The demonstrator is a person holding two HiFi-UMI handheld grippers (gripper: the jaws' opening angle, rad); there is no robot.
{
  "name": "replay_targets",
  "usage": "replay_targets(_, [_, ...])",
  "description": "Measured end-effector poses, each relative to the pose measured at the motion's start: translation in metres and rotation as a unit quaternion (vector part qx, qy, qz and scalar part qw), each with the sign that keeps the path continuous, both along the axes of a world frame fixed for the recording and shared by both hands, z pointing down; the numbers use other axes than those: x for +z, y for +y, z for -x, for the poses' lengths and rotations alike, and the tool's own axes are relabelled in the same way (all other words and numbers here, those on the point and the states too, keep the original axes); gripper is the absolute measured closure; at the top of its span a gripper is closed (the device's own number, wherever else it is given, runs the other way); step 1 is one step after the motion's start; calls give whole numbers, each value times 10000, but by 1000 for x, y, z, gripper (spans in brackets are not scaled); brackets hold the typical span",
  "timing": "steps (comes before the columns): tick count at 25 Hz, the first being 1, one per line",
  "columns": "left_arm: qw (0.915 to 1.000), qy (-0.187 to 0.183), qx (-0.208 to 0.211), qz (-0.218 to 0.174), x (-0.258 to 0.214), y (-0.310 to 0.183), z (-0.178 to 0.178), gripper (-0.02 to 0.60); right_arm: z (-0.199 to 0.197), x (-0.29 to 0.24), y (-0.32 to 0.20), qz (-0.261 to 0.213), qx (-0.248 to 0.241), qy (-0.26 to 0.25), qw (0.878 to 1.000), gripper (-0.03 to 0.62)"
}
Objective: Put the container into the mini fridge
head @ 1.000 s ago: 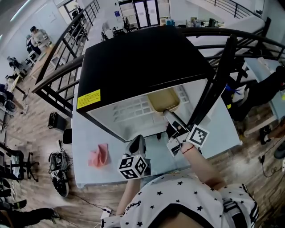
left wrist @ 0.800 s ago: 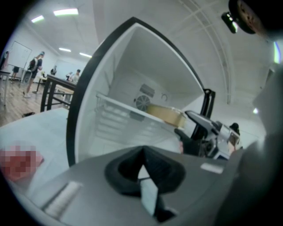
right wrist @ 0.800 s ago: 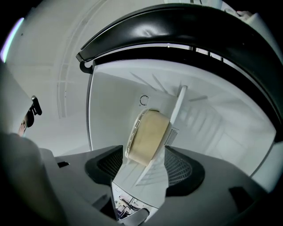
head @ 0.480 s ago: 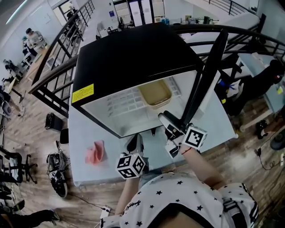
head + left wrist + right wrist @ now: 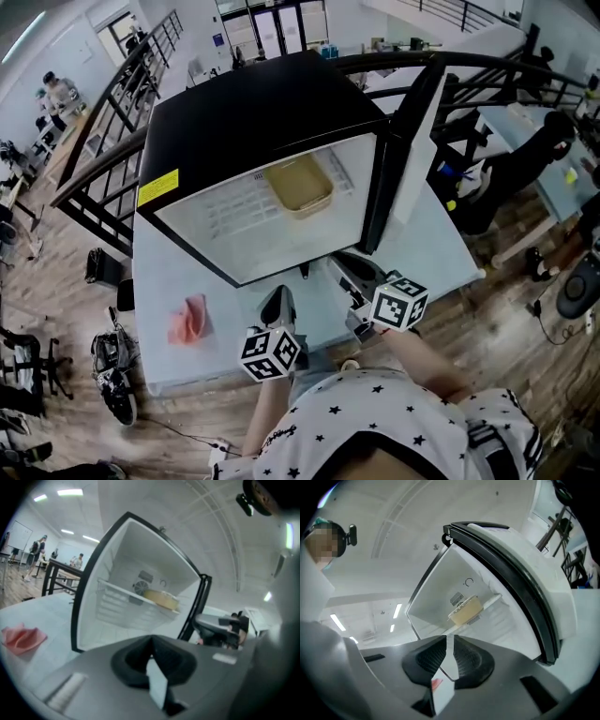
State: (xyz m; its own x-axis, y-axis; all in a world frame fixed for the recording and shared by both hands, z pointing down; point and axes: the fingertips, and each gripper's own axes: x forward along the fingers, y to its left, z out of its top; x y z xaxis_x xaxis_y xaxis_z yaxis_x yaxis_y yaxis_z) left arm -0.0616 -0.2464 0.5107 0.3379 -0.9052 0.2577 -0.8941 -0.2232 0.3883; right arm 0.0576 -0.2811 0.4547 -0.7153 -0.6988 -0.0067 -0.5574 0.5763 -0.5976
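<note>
The black mini fridge [image 5: 253, 112] stands on the table with its door [image 5: 398, 150] swung open to the right. A tan container [image 5: 298, 184] rests on the white wire shelf inside, also visible as the container [image 5: 161, 599] and the container [image 5: 465, 611]. My right gripper [image 5: 342, 267] hovers outside the fridge by the door's lower edge, well clear of the container. Its jaws are closing to a narrow slit with nothing between them [image 5: 450, 641]. My left gripper [image 5: 278, 302] sits near the table's front, shut and empty [image 5: 151, 641].
A crumpled pink cloth [image 5: 187, 321] lies on the pale table [image 5: 441, 253] left of my grippers. Black railings surround the table, and people sit at desks far beyond on the left. The fridge door edge [image 5: 525, 588] stands close on my right gripper's right.
My right gripper has backed out of the fridge toward the table's front, leaving the container on the shelf. My left gripper has barely moved.
</note>
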Motion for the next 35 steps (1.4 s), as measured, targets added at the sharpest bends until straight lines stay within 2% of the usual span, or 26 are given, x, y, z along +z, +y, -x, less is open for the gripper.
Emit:
replay_targets(6, [9999,11,123,41,1,17,-11,577,-7,6,28,-348,20,763,9965,562])
replay_targets(12, [9997,54,240,-48,-5,26,-12,577,2,0,47,-837,-14,1430,9862,566])
replay_targets(20, [9987,71,475,-169,-16,49,-6,577,22,-4,83,-1002,56,1711,9801,568])
replay_targets(35, [9968,-29,798,-6,-13,149,23,577,58,1,188,-860,284,1790,9797,568])
